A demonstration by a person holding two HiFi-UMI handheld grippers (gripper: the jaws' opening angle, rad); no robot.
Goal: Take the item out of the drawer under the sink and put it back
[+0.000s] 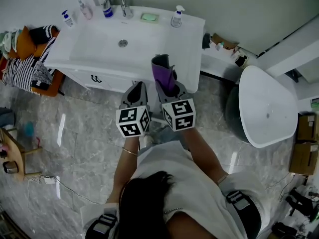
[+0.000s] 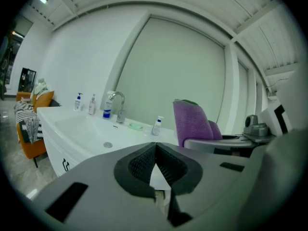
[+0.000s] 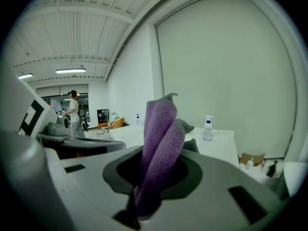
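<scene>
A folded purple cloth stands upright in my right gripper, whose jaws are shut on its lower end. It is held above the floor, in front of the right half of the white sink counter. In the right gripper view the cloth fills the gap between the jaws of my right gripper. My left gripper hangs just left of it, shut with nothing in it; its pads meet at the tips in the left gripper view. The cloth shows there too. The vanity drawer front sits below the counter edge.
On the counter stand a faucet, several pump bottles and a green soap dish. An orange chair with striped fabric is at the left. A white bathtub-like fixture and cardboard boxes stand at the right.
</scene>
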